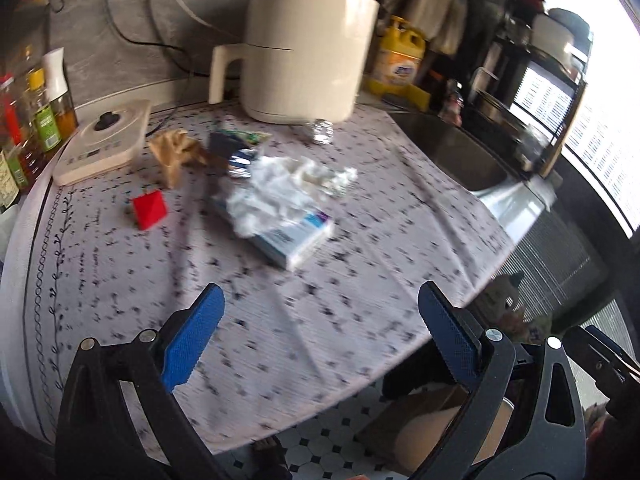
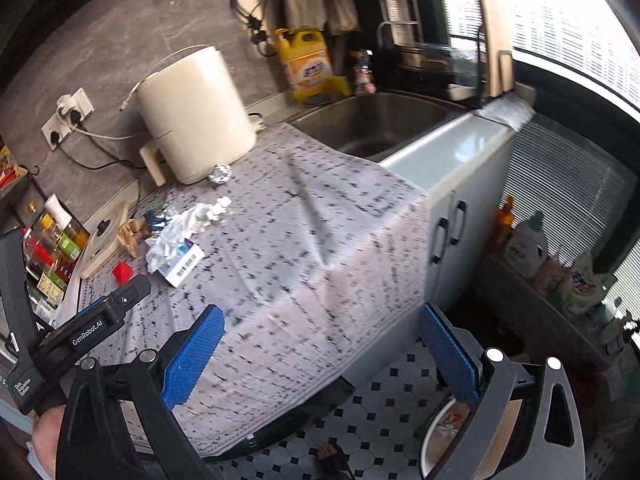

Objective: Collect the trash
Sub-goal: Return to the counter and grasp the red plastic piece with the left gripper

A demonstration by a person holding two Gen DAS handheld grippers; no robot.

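Nearest the cameras, the left gripper (image 1: 320, 336) hangs over the near edge of the tabletop (image 1: 280, 320) with its blue pads spread wide and nothing between them. The right gripper (image 2: 320, 356) is just as wide apart and empty, over the tabletop's near right corner, with tiled floor (image 2: 380, 392) showing under it. In the right wrist view the left gripper's black body sits at the lower left, a hand (image 2: 44, 436) below it.

The tabletop is covered by a pale cloth with dark speckles. Toward its middle, left of centre, lies the trash in a loose cluster. A white and blue carton (image 1: 288, 240) lies flat, with a crumpled white tissue (image 1: 280, 188) heaped on its far end. Left of the carton, apart from it, sits a small red scrap (image 1: 149, 210). Just beyond the tissue lies a dark foil wrapper (image 1: 232, 152), and touching the wrapper's left side is a crumpled brown paper (image 1: 176, 152). A crushed clear plastic bottle (image 1: 322, 130) lies further back, against the foot of a cream air fryer (image 1: 304, 48) near the far edge.

At the far left corner a cream appliance with a black knob (image 1: 100, 144) rests beside a row of sauce bottles (image 1: 36, 112). Past the right edge of the cloth is a steel sink (image 2: 376, 124), with a yellow detergent jug (image 2: 308, 64) behind it.
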